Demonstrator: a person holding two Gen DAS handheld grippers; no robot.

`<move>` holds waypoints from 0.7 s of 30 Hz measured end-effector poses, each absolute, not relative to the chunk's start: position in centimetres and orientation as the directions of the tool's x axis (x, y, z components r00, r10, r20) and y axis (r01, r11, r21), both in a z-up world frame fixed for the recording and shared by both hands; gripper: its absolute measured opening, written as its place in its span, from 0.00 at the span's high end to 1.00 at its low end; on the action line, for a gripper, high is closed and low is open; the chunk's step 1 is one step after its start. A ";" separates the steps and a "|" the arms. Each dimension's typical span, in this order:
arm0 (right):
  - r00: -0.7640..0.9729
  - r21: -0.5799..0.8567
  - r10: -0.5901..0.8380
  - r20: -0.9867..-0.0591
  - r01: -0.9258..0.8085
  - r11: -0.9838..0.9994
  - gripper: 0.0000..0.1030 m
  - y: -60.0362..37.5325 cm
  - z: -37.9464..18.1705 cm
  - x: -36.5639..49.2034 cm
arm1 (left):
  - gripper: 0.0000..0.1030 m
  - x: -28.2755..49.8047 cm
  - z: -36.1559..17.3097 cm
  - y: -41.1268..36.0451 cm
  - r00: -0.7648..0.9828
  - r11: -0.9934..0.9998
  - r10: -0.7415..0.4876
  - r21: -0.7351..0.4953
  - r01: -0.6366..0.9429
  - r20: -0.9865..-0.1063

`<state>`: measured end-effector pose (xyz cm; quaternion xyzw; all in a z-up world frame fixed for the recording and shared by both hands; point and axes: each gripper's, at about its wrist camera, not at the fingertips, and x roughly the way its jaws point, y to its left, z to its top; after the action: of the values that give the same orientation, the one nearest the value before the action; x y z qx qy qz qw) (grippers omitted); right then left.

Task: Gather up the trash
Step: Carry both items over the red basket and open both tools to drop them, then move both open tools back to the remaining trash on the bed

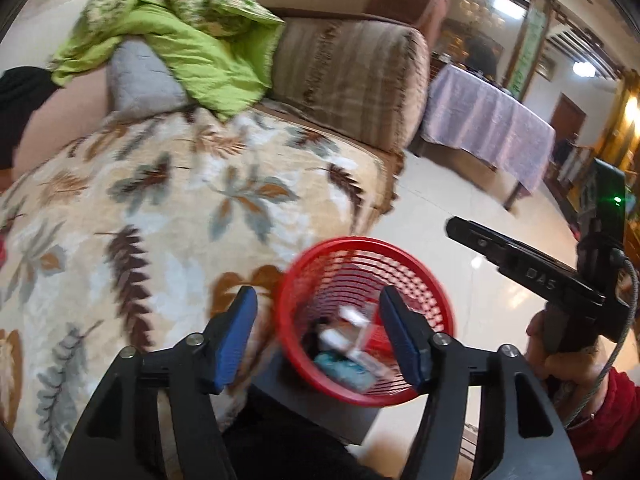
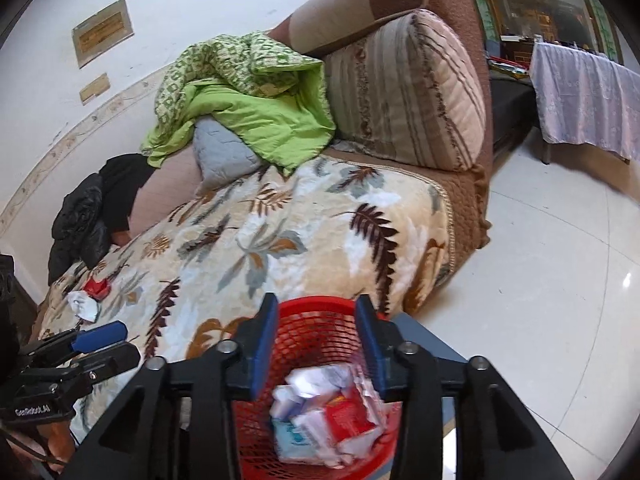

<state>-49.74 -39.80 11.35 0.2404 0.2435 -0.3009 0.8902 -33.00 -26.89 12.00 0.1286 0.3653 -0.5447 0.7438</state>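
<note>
Seen first from the left wrist camera, the left gripper point(image 1: 318, 330) hangs with its blue-padded fingers spread wide, holding nothing. Between and below them stands a red mesh basket point(image 1: 416, 280) on a dark stool beside a sofa. Inside the basket lie blurred scraps: white wrappers and a teal packet. The sofa carries a cream leaf-patterned blanket point(image 1: 180, 208) and a crumpled green quilt point(image 1: 192, 44). At the right edge the person's right hand point(image 1: 560, 356) grips the handle of the other tool.

From the right wrist camera, the right gripper point(image 2: 316, 344) is also spread, empty, and poised directly over the same basket point(image 2: 316, 308). The collected trash point(image 2: 324, 412) shows clearly here: crumpled white paper, a red packet, a pale blue packet. Far to the left on the blanket point(image 2: 280, 232), well apart from the basket, two pieces remain: a crumpled white paper point(image 2: 82, 306) and, touching it, a red wrapper point(image 2: 97, 287). The left gripper point(image 2: 104, 342) appears at the left edge, near those pieces.

Both remaining pieces look very light, soft and crushable, not fragile. They should flatten under a pinch, so a grasp across the bulkiest crumple seems best. The plush blanket may yield beneath them, and glossy wrapper could slip from a shallow hold.
</note>
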 end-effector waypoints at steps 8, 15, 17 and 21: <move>0.748 0.263 -0.323 -0.580 0.547 0.795 0.54 -36.5 12.1 -45.3 | 0.35 -29.6 13.0 -21.6 0.352 0.535 -0.668 -0.094 0.839 -0.655; 0.778 0.229 -0.220 -0.588 0.422 0.877 0.52 -32.3 12.5 -40.0 | 0.32 -26.9 13.7 -16.6 0.535 0.671 -0.575 0.017 0.741 -0.619; 0.784 0.228 -0.192 -0.591 0.390 0.892 0.51 -31.2 12.6 -38.7 | 0.31 -26.2 13.5 -15.0 0.570 0.700 -0.546 0.038 0.713 -0.614; 0.787 0.207 -0.150 -0.598 0.333 0.920 0.48 -28.5 12.6 -36.3 | 0.31 -25.0 13.0 -12.3 0.604 0.744 -0.503 0.047 0.667 -0.618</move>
<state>-36.28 -28.53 12.64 0.1526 0.2995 -0.1295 0.9329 -24.95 -12.26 13.04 0.1378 0.2977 -0.3305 0.8850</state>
